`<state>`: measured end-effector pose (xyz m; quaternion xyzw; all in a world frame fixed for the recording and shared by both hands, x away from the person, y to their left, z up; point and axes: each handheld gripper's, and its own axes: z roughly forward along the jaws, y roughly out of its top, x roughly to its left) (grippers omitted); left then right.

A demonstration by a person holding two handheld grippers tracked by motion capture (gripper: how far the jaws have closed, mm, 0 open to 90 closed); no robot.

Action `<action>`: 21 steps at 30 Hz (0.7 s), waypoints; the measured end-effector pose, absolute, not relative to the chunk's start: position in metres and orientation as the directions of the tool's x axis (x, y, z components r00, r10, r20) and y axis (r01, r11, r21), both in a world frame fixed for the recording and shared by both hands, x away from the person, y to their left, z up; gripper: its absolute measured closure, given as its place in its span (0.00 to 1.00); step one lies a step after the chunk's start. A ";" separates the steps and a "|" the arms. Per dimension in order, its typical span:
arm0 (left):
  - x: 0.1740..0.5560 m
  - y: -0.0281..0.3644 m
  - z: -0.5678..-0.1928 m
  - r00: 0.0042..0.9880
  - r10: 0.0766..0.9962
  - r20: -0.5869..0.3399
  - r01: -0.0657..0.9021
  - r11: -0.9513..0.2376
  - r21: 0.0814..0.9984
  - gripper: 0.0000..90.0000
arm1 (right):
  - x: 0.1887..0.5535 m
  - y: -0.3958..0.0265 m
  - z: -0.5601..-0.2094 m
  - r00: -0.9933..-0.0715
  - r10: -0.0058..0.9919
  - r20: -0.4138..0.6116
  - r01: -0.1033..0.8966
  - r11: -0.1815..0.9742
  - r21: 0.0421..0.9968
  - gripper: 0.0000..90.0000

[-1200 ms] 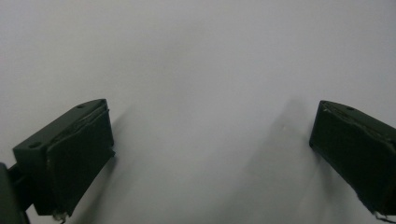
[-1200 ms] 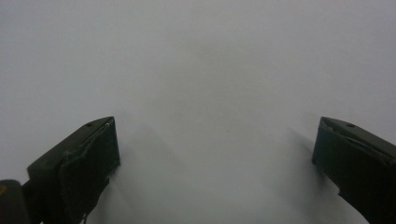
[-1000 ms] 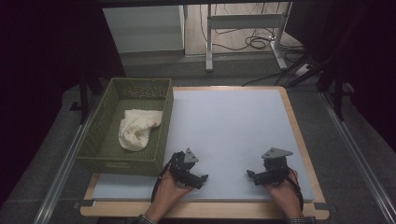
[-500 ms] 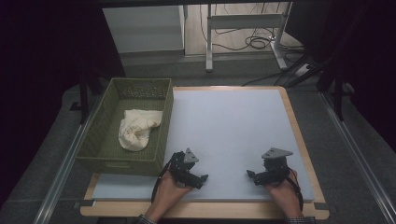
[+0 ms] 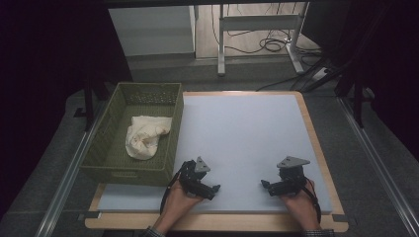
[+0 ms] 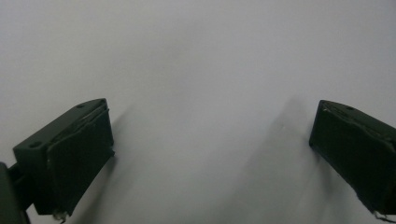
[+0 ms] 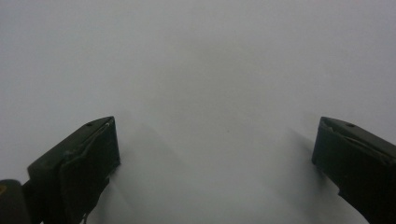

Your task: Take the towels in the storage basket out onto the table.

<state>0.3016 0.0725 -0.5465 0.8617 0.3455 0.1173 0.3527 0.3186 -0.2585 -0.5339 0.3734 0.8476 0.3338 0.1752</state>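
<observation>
A crumpled cream-white cloth (image 5: 144,136) lies inside a green woven basket (image 5: 111,170) at the table's left side. My left gripper (image 5: 210,190) rests near the front edge, just right of the basket's near corner, held by a hand. Its two black jaws stand wide apart over bare pale mat (image 6: 205,93), nothing between them. My right gripper (image 5: 268,187) rests at the front right, also in a hand. Its jaws are wide apart too, with only pale mat (image 7: 210,84) between them.
A pale blue-grey mat (image 5: 242,133) covers the wooden-edged table (image 5: 316,143). Metal rails (image 5: 375,163) run along both sides of the table. Beyond the far edge stand a white cabinet (image 5: 150,29) and a frame with cables on the floor (image 5: 267,44).
</observation>
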 end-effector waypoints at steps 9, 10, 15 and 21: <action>0.303 0.070 -0.544 0.750 0.661 -0.039 0.503 -0.530 0.683 0.02 | 0.319 -0.258 -0.534 -0.659 0.751 -0.046 0.517 0.497 0.697 0.01; 0.303 0.069 -0.543 0.753 0.657 -0.042 0.503 -0.533 0.681 0.02 | 0.319 -0.258 -0.534 -0.659 0.751 -0.046 0.518 0.497 0.697 0.01; 0.303 0.059 -0.536 0.774 0.633 -0.024 0.476 -0.558 0.680 0.02 | 0.319 -0.258 -0.534 -0.659 0.751 -0.046 0.517 0.497 0.696 0.01; 0.306 0.053 -0.528 0.778 0.626 -0.055 0.481 -0.536 0.693 0.02 | 0.319 -0.258 -0.534 -0.659 0.751 -0.046 0.518 0.497 0.696 0.01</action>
